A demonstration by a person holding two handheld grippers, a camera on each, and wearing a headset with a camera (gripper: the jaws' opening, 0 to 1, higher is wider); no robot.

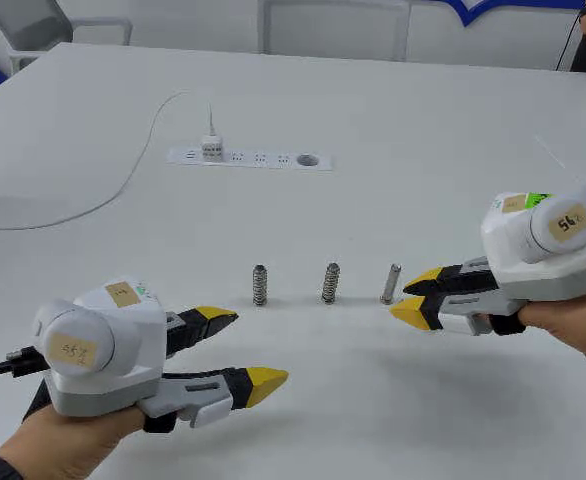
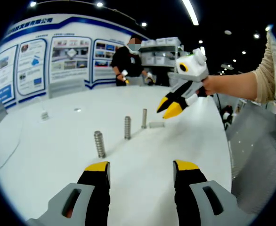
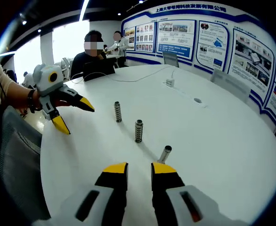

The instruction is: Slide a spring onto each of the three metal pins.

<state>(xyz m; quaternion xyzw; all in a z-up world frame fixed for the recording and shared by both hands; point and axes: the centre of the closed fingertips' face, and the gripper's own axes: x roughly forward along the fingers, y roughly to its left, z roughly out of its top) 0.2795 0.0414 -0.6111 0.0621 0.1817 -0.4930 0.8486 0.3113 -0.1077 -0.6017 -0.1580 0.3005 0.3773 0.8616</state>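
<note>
Three pins stand in a row on the white table [image 1: 303,400]. The left pin [image 1: 260,285] and the middle pin [image 1: 330,283] each carry a spring; the right pin [image 1: 391,284] is bare metal. My right gripper [image 1: 410,300] hovers just right of the bare pin [image 3: 165,154], narrowly open, nothing between its fingers. My left gripper [image 1: 245,348] is low at the front left, wide open and empty, short of the sprung pin [image 2: 99,143]. In the left gripper view a small pale object [image 2: 156,125] lies by the bare pin [image 2: 144,118], too blurred to identify.
A white power strip [image 1: 249,158] with a plug and a cable lies farther back on the table. Chairs stand beyond the far edge. Two people [image 3: 98,59] are at the table's far side in the right gripper view.
</note>
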